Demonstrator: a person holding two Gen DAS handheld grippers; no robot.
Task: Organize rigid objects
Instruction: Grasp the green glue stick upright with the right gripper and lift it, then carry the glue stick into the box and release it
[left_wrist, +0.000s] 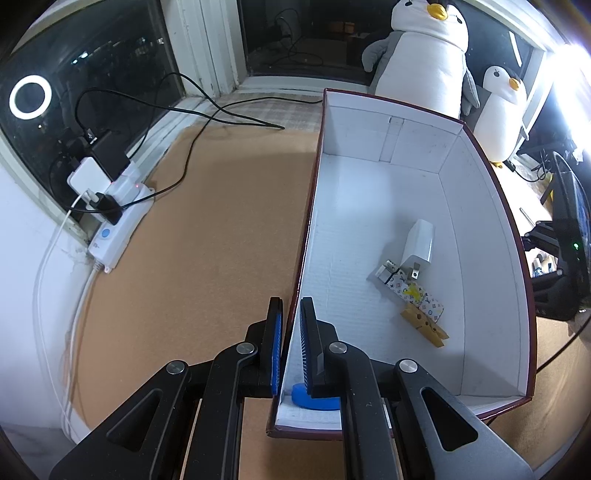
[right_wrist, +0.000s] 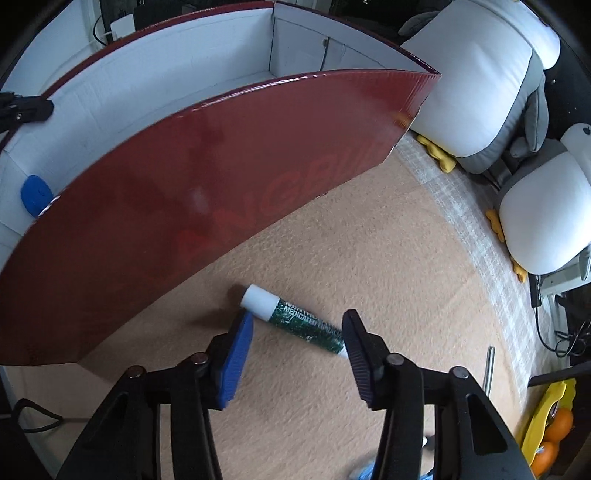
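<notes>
A dark red box (left_wrist: 388, 96) with a white inside stands on the cork mat. My left gripper (left_wrist: 291, 321) is shut on its left wall, one blue pad on each side. In the box lie a white charger (left_wrist: 419, 243), a patterned stick (left_wrist: 410, 291), a wooden clothespin (left_wrist: 424, 325) and a blue piece (left_wrist: 314, 400) in the near corner. In the right wrist view, a green lip balm tube (right_wrist: 299, 321) with a white cap lies on the mat beside the box's red outer wall (right_wrist: 221, 184). My right gripper (right_wrist: 298, 322) is open just above the tube, a finger at each end.
A white power strip (left_wrist: 110, 221) with plugs and cables lies along the window at the left. Two penguin plush toys (right_wrist: 480, 85) stand behind the box. A metal rod (right_wrist: 489, 369) and oranges (right_wrist: 557, 424) lie at the right of the mat.
</notes>
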